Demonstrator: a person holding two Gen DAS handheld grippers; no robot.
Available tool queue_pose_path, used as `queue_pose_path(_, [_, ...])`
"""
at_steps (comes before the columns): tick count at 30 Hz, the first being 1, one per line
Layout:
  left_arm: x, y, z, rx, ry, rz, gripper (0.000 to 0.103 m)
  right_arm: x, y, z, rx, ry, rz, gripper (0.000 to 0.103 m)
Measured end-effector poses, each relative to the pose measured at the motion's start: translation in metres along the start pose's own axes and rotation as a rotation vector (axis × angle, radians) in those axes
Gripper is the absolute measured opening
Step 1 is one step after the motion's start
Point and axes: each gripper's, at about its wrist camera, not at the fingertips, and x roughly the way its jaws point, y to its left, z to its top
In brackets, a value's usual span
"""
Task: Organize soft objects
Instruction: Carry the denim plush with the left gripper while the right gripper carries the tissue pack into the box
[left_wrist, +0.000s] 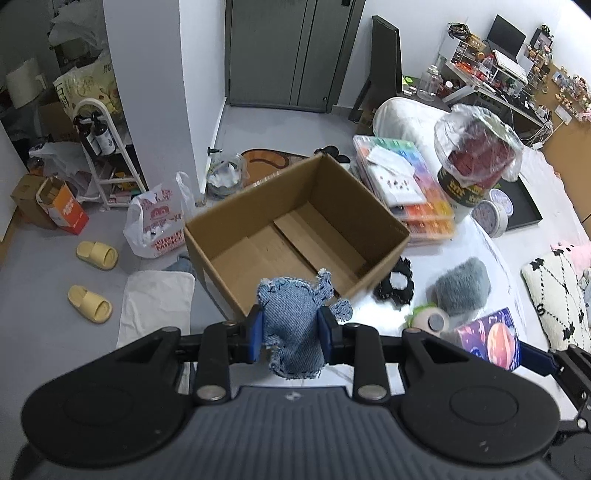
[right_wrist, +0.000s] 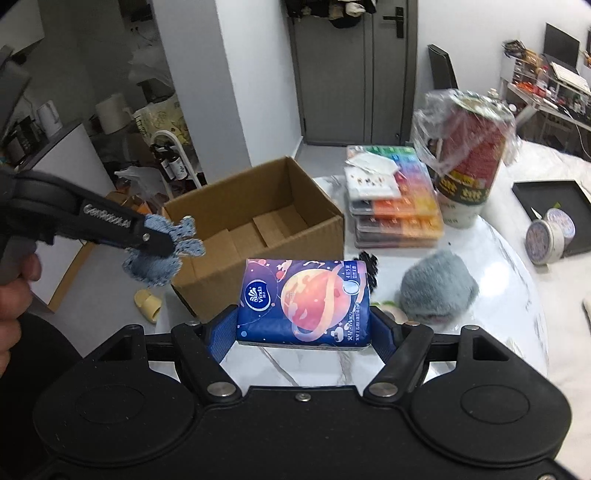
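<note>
Left gripper clamped on denim stuffed toy, held up just in front of the open cardboard box. Right gripper clamped on tissue pack, lifted just right of the box's near corner. Grey plush lies on the white table, right of the box.

Left gripper tilted steeply down, blue pads pinched narrow on denim toy, toy held clear in air. Bare hand wrapped round its handle, seen at left edge of right view. Right gripper angled down, jaws wide, clamped on tissue pack across its sides.
</note>
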Motion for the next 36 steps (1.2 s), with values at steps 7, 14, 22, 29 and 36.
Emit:
queue_pose_path(7, [0.016, 0.006, 0.025, 0.016, 0.016, 0.000, 0.030, 0.005, 0.008, 0.019, -0.019, 0.003, 0.004, 0.071])
queue_pose_path(14, [0.046, 0.017, 0.042, 0.012, 0.048, 0.019, 0.030, 0.017, 0.011, 0.031, -0.016, 0.015, 0.003, 0.071])
queue_pose_path(22, [0.084, 0.030, 0.057, -0.014, 0.097, 0.040, 0.030, 0.034, 0.021, 0.041, -0.030, 0.039, 0.009, 0.071])
queue_pose_path(29, [0.109, 0.032, 0.066, -0.018, 0.118, 0.061, 0.030, 0.044, 0.027, 0.048, -0.039, 0.049, 0.007, 0.071])
queue_pose_path(36, [0.128, 0.033, 0.068, -0.022, 0.145, 0.063, 0.030, 0.050, 0.032, 0.051, -0.048, 0.057, 0.001, 0.071])
